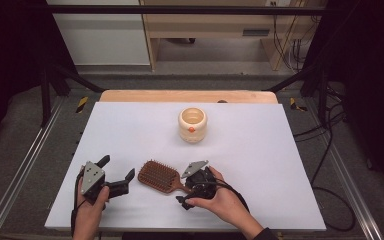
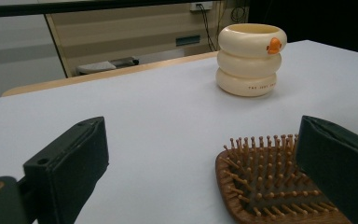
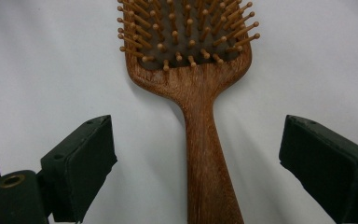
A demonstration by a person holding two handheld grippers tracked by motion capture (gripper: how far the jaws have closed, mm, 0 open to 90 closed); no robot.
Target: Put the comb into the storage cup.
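A wooden paddle hairbrush (image 1: 157,176) lies bristles up near the front of the white table (image 1: 260,165), its handle pointing right. My right gripper (image 1: 186,187) is open and straddles that handle. In the right gripper view the handle (image 3: 200,93) runs up the middle between the two black pads, with a clear gap on each side. My left gripper (image 1: 117,167) rests just left of the brush head, open with nothing between its jaws. The left gripper view shows the brush head (image 2: 270,186) beside the right-hand jaw. A cream ringed cup (image 1: 192,125) with an orange mark stands upright farther back.
The cream ringed cup (image 2: 251,58) stands near the far middle of the white sheet. A wooden table edge (image 1: 187,96) shows behind the sheet. Metal rails (image 1: 25,165) and cables (image 1: 330,150) run along both sides of the table.
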